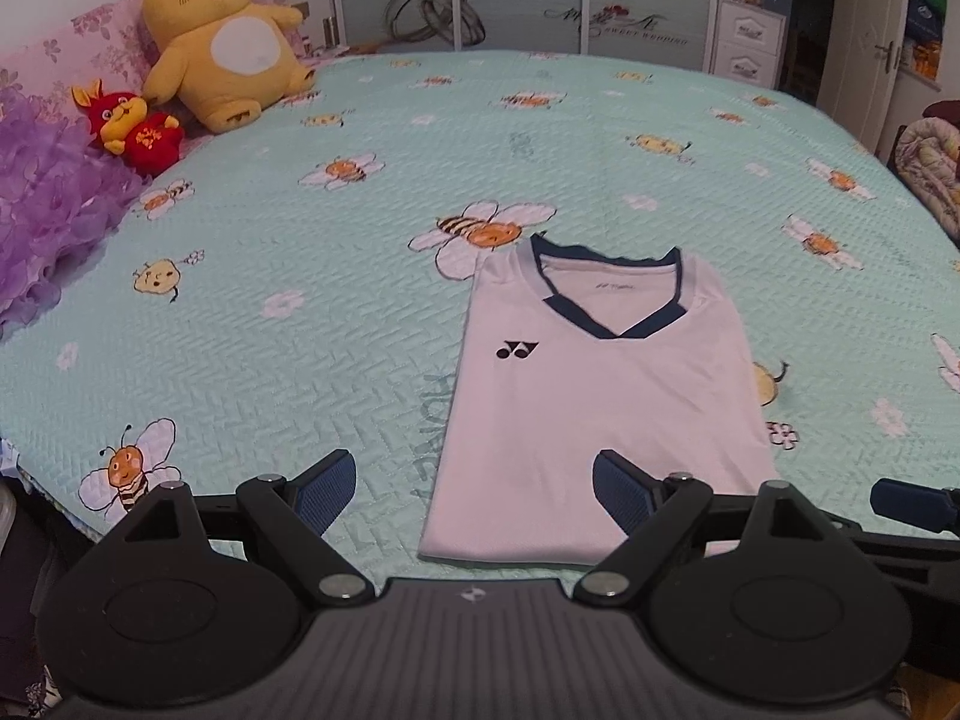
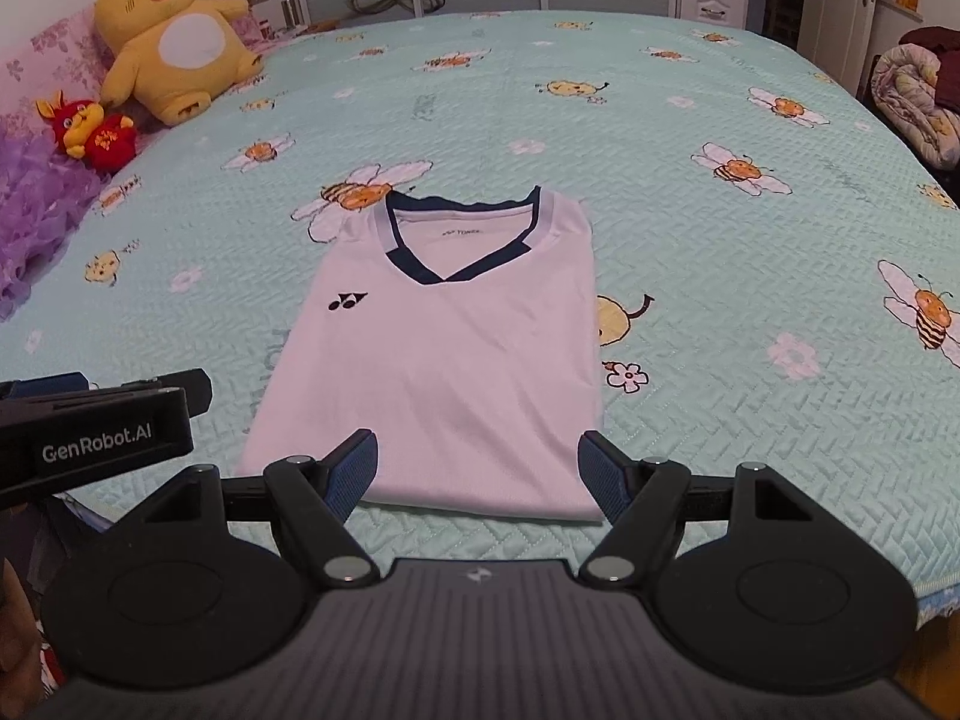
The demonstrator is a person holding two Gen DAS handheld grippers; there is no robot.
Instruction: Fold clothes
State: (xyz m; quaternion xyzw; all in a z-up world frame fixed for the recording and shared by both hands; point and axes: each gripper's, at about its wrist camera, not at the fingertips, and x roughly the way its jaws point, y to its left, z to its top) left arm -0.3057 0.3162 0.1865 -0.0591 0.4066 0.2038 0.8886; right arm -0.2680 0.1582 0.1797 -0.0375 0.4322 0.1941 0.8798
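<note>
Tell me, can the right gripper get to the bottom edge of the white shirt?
Probably yes. The right gripper is open, right at the white shirt's near hem, with nothing between them. The left gripper sits off to the side, not blocking.

White shirt (image 2: 456, 360), navy V-collar, sleeves folded under, flat on bedspread (image 2: 720, 390)

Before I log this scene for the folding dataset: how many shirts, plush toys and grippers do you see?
Shirts: 1, the white shirt, sleeves tucked in
Plush toys: 2, the yellow plush and the red plush
Grippers: 2, the left gripper and the right gripper, both open
Total: 5
</note>
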